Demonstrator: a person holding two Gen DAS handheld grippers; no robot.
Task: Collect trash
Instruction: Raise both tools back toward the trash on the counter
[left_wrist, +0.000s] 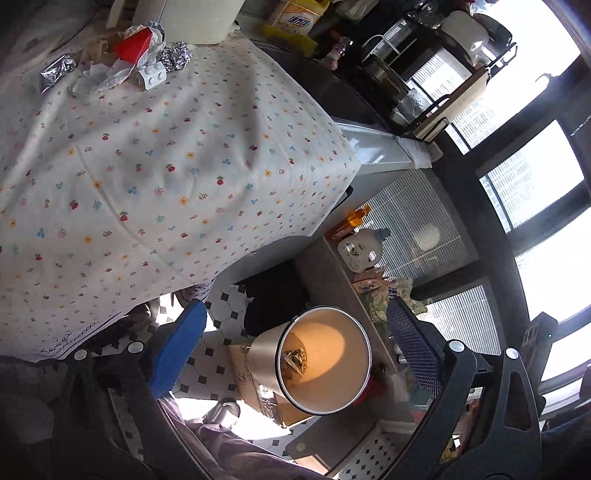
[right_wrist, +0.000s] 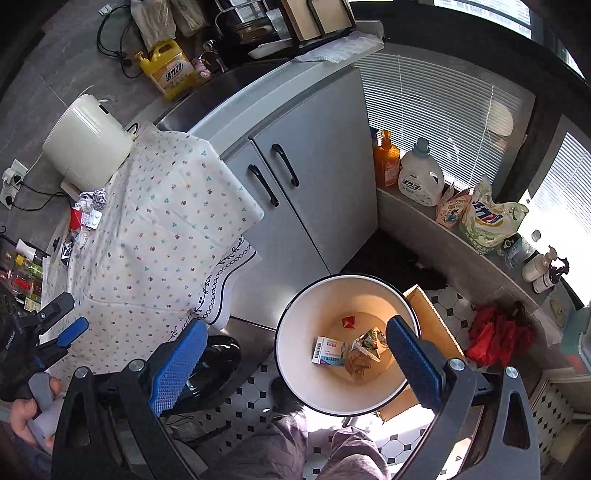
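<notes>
Both tools, left (left_wrist: 295, 350) and right (right_wrist: 291, 360), are spread and empty above the bin (right_wrist: 295, 373). Remaining trash (left_wrist: 125, 55), crumpled foil, paper and a red scrap, sits at the bench's (left_wrist: 177, 166) far edge: light, crushable, best pinched at raised folds. Floral cloth, tiled floor.

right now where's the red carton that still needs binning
In the left wrist view it sits upper left on the floral tablecloth, the red carton among crumpled paper and foil balls.

The right tongs (right_wrist: 293, 363) gape empty above the bin (right_wrist: 295, 373) (a box (right_wrist: 327, 351) and wrappers (right_wrist: 364, 354) inside).
</notes>
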